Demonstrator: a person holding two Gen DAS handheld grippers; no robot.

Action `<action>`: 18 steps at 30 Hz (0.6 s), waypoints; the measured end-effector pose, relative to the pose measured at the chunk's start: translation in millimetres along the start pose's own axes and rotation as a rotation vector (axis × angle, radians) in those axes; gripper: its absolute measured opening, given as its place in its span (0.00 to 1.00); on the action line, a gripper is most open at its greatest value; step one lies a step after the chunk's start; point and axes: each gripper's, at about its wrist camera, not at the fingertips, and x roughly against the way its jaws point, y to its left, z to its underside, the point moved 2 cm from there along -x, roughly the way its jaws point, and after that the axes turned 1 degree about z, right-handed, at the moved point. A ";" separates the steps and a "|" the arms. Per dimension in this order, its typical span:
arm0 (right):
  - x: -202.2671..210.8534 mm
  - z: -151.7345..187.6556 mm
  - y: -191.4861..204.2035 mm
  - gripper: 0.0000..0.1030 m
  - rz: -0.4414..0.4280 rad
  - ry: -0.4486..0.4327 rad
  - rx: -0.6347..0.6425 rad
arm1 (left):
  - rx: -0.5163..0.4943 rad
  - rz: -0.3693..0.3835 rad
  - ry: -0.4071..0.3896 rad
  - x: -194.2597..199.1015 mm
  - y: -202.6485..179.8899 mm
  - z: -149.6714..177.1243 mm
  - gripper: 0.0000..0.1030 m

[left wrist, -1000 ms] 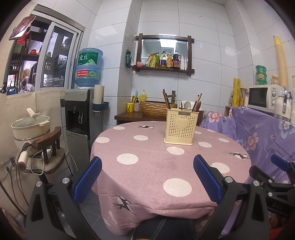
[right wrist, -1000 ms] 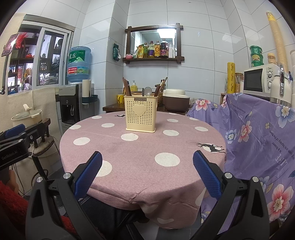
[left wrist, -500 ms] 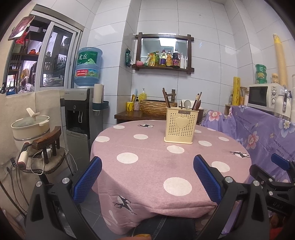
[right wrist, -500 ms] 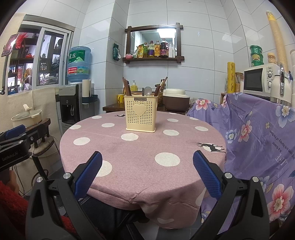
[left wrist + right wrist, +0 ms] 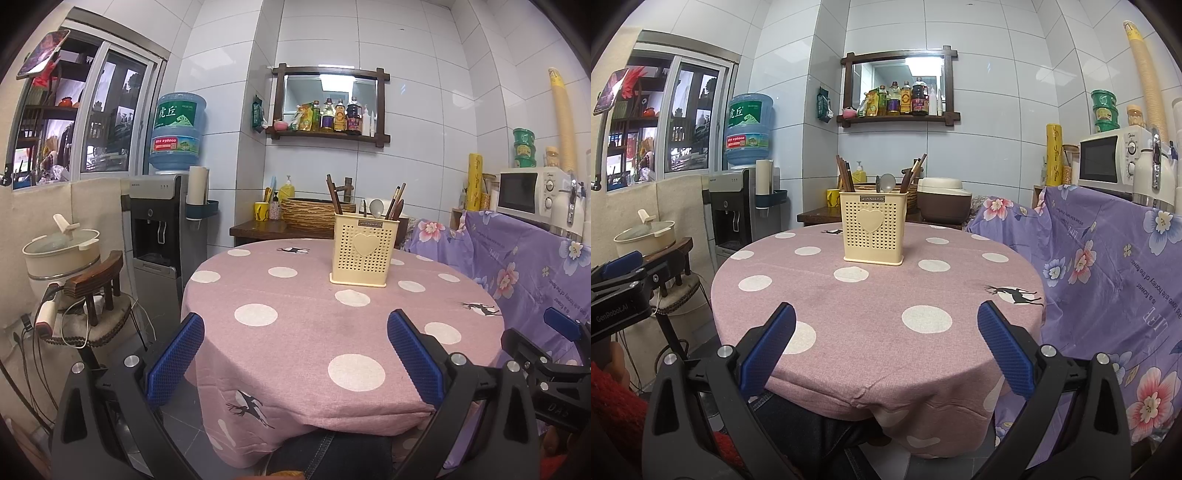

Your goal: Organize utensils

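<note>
Nearest the cameras, the left gripper (image 5: 295, 354) and the right gripper (image 5: 886, 345) hang at the near edge of the round table (image 5: 879, 314), each with its blue-padded fingers spread wide and holding nothing. Farther in, on the pink dotted tablecloth (image 5: 314, 314), stands the cream utensil holder (image 5: 873, 227), upright, well apart from both grippers; chopsticks (image 5: 845, 171) and a spoon (image 5: 887, 182) rise from it. Behind, a microwave (image 5: 1108, 160) and a wall shelf (image 5: 899, 86).

Left claw (image 5: 295, 356) spread empty, utensil holder (image 5: 364, 253) upright on table (image 5: 295, 332)
</note>
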 end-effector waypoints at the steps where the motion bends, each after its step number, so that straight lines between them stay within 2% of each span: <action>1: -0.4 -0.4 0.1 0.95 0.000 0.000 0.000 | 0.000 -0.001 0.000 0.2 0.0 0.2 0.95; 18: -0.5 1.1 2.4 0.94 -0.002 0.003 -0.001 | 0.013 -0.007 0.011 0.2 -0.8 4.7 0.95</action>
